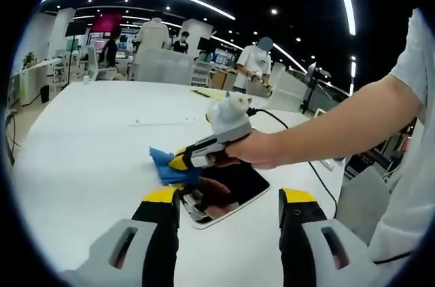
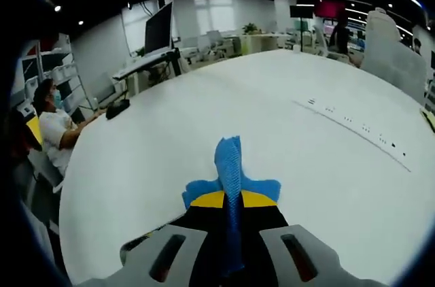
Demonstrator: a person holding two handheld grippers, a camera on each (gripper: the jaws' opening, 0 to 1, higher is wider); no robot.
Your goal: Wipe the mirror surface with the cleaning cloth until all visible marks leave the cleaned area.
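1. So we're mid-wipe, I'd say. The right gripper (image 1: 182, 161), held in a person's hand (image 1: 255, 149), sits at the far-left corner of the flat dark rectangular mirror with a pale rim (image 1: 234, 188), and its jaws are pinching the blue cleaning cloth (image 1: 166, 168) right at that corner.
2. From the right gripper view the same blue cloth (image 2: 230, 178) runs up between the yellow-tipped jaws, clamped tight, with a bunched bit spreading out on the big white desk (image 2: 285, 117) just ahead of the tips.
3. The left gripper (image 1: 230, 215) hangs over the near edge of the mirror with its jaws spread wide and nothing between them. It isn't touching the mirror as far as I can tell.
4. The mirror lies flat near the desk's close edge, a black cable (image 1: 299, 141) trailing off behind the hand.
5. Next move, my guess: drag the cloth across the glass toward the near-right side, keeping it pressed flat.
6. Hard to call: whether any marks are left. The glass mostly reflects the hand and jaws, and the cloth covers that one corner.
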